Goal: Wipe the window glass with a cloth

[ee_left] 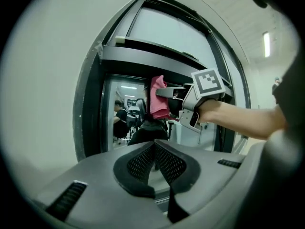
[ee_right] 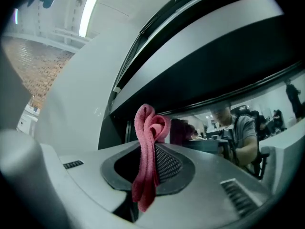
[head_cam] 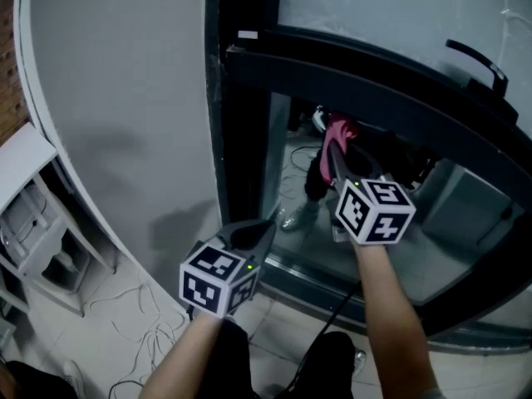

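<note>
The window's lower glass pane [head_cam: 291,185] sits in a dark frame under a thick crossbar [head_cam: 374,86]. My right gripper [head_cam: 334,150] is shut on a pink cloth [head_cam: 339,131] and holds it up near the top of that pane; I cannot tell whether it touches. In the right gripper view the cloth [ee_right: 148,128] is folded and clamped between the pads, with its end hanging down. The left gripper view shows the cloth [ee_left: 158,98] against the glass [ee_left: 125,116]. My left gripper [head_cam: 263,228] is lower and to the left, shut and holding nothing [ee_left: 155,149].
A white wall [head_cam: 125,98] borders the window on the left. A white rack [head_cam: 33,223] stands at the far left, with cables [head_cam: 133,322] on the floor. A black handle [head_cam: 478,61] sticks out at the upper right. People sit at desks behind the glass [ee_right: 238,132].
</note>
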Tool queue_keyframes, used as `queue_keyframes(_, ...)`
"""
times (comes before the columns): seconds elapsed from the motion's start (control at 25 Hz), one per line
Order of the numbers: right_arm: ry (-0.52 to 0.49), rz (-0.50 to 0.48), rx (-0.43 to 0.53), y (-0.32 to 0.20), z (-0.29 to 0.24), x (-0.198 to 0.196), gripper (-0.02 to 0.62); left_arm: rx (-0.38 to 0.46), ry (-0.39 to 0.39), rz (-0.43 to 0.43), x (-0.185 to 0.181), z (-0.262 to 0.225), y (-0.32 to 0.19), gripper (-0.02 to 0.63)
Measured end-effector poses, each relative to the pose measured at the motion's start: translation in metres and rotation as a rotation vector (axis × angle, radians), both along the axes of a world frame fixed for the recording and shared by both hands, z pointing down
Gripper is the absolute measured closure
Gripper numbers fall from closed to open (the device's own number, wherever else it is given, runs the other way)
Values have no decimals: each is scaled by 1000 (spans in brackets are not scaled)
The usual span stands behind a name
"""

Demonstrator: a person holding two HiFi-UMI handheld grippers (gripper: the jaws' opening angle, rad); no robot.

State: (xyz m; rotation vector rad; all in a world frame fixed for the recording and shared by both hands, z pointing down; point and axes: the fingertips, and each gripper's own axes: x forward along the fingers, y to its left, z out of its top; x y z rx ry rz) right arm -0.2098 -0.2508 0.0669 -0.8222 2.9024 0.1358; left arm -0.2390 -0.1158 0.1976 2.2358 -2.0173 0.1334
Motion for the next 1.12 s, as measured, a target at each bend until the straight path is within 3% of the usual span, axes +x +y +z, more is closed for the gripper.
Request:
queue_keyframes(0.68, 21, -116, 3, 19, -3, -133, 529, -38, 22, -118, -78, 16, 41, 604)
queue_keyframes(1.12, 29, -152, -18, 26, 7, -181, 531, -30, 48, -154, -101, 21, 54, 604)
